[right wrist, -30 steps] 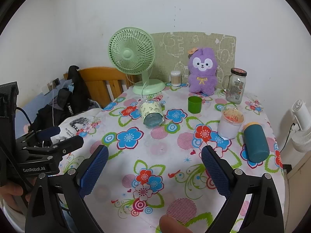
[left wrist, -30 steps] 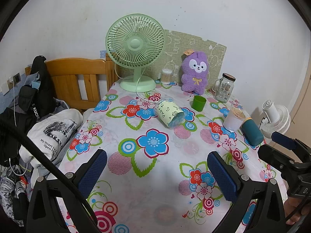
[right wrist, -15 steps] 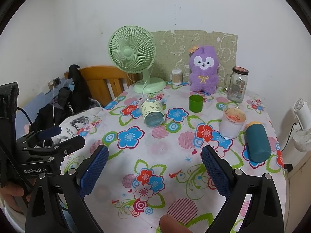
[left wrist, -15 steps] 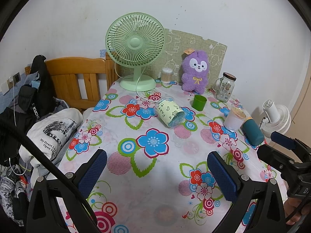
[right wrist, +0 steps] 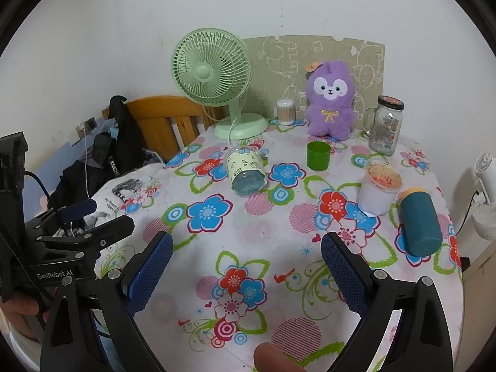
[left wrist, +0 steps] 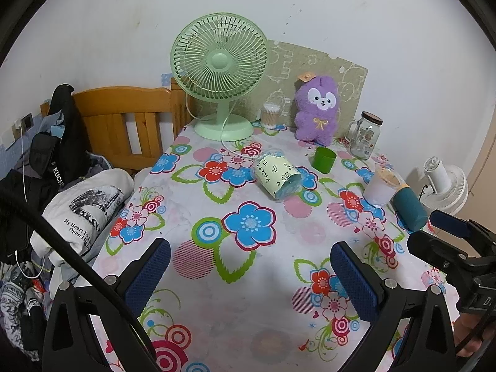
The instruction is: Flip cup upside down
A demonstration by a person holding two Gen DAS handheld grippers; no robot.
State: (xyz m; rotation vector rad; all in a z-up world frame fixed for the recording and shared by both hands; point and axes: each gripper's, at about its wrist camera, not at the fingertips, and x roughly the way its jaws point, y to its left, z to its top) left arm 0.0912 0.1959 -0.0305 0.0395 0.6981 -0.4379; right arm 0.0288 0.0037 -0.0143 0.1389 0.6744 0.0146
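A small green cup (left wrist: 323,160) (right wrist: 318,156) stands upright, mouth up, near the back of the flowered table (left wrist: 263,279) (right wrist: 272,232), in front of the purple plush toy. A clear cup with a pale yellow label (left wrist: 278,175) (right wrist: 247,172) lies on its side to its left. My left gripper (left wrist: 248,276) hovers open over the table's near part, far short of both cups. My right gripper (right wrist: 246,274) is likewise open with nothing between its blue pads. Each gripper shows at the edge of the other's view: the left gripper (right wrist: 83,223) and the right gripper (left wrist: 449,232).
A green fan (left wrist: 218,62), a cotton-swab jar (left wrist: 270,115), a purple plush toy (left wrist: 317,108) and a glass jar mug (left wrist: 365,135) line the back. A white lidded cup (right wrist: 379,190) and a lying teal tumbler (right wrist: 420,221) are at the right. A wooden chair with clothes (left wrist: 124,124) is on the left.
The scene sits slightly higher in the right wrist view than a second ago. The left wrist view is nearly the same. Both grippers stay open; no object has moved.
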